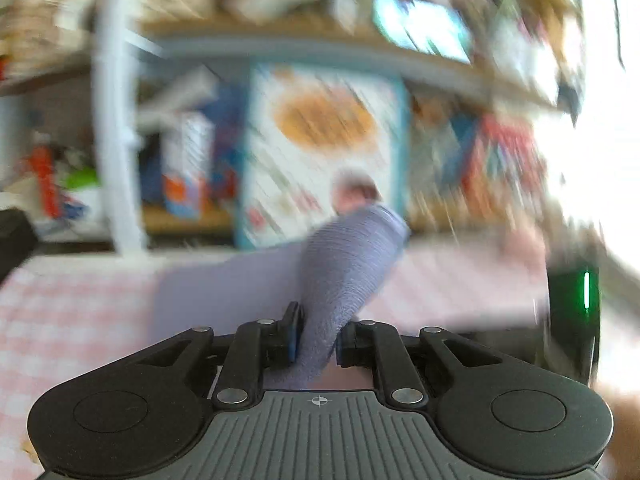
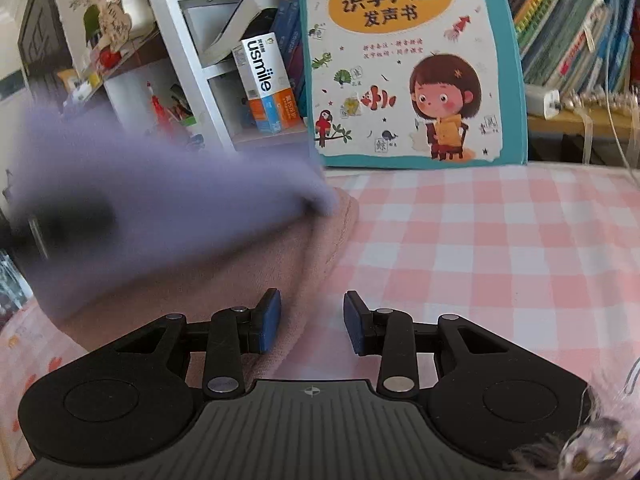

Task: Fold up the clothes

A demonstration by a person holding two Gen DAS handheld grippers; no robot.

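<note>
Left wrist: sits just behind the left gripper (image 1: 316, 340), low over the checked tablecloth (image 1: 60, 320), facing the bookshelf (image 1: 280, 40); heavy motion blur.
Right wrist: just behind the right gripper (image 2: 312, 322), same low height, facing the shelf; sharp.
Shared: picture book (image 1: 320, 152) (image 2: 408, 60), purple cloth (image 1: 352, 264) (image 2: 160, 192), tablecloth (image 2: 500, 240).

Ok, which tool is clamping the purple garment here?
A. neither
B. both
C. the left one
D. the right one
C: in the left wrist view the left tool pinches the purple ribbed garment, while the right tool stands open with nothing between its pads.
</note>
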